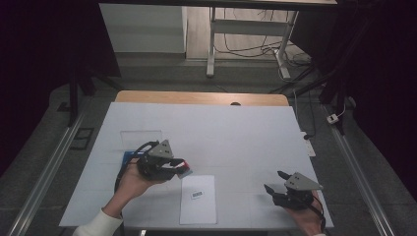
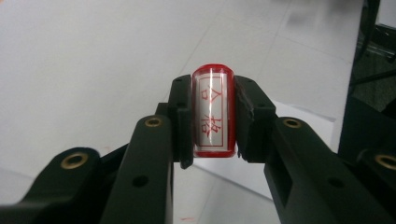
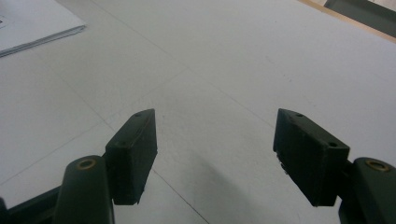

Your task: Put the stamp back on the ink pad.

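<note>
A red stamp [image 2: 213,112] with a clear face and red characters sits clamped between the jaws of my left gripper [image 2: 213,123]. In the high view the left gripper [image 1: 180,166] is held above the left middle of the white table cover, its tip over the top left corner of a white paper sheet [image 1: 198,199] that bears a small barcode label. My right gripper [image 1: 274,183] hovers low at the front right of the table, jaws wide apart with nothing between them. The same right gripper [image 3: 215,154] looks onto bare white surface.
A clear flat plastic piece [image 1: 141,137] lies behind the left gripper, and a blue item [image 1: 129,156] peeks out beside the hand. The table's wooden far edge [image 1: 201,97] is ahead; desk legs and cables stand on the floor beyond. The paper's corner [image 3: 32,25] lies at upper left.
</note>
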The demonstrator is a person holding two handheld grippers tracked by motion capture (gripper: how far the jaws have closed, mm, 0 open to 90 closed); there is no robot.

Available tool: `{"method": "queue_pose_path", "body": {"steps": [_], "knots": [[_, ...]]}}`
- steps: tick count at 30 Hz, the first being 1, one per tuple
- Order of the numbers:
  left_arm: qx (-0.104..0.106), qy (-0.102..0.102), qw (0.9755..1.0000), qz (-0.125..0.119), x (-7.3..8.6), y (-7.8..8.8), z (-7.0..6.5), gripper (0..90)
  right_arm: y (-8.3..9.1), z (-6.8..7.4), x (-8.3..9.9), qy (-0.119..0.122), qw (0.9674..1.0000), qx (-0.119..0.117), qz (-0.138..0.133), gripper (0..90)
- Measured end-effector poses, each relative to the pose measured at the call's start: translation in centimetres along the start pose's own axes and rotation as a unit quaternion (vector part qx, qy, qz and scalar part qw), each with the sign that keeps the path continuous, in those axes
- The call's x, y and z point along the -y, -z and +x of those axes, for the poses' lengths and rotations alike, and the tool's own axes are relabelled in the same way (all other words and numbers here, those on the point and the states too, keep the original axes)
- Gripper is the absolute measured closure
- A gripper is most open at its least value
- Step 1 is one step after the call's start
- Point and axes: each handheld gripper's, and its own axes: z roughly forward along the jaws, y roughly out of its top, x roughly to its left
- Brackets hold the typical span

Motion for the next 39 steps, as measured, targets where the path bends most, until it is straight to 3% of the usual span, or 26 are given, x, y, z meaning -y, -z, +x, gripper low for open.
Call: {"method": "queue_pose_path", "body": {"steps": [7, 18, 30, 39], "knots": [[-0.032, 0.034, 0.9988, 0.012, 1.6, 0.9, 2.4, 70.2, 0.0, 0.0, 0.0, 0.001, 1.0000, -0.001, 0.000, 29.8], [-0.078, 0.083, 0.9928, 0.036, 4.7, 3.2, 5.9, 70.2, 0.0, 0.0, 0.0, 0.001, 1.0000, 0.001, 0.002, 29.8], [-0.117, 0.123, 0.9827, 0.073, 7.6, 3.0, 8.4, 70.2, -0.1, 0.0, 0.1, 0.001, 1.0000, 0.000, 0.005, 29.9], [-0.118, 0.128, 0.9791, 0.105, 8.4, 1.8, 9.1, 70.1, -0.2, 0.0, 0.0, 0.000, 1.0000, 0.001, 0.006, 30.2]]}}
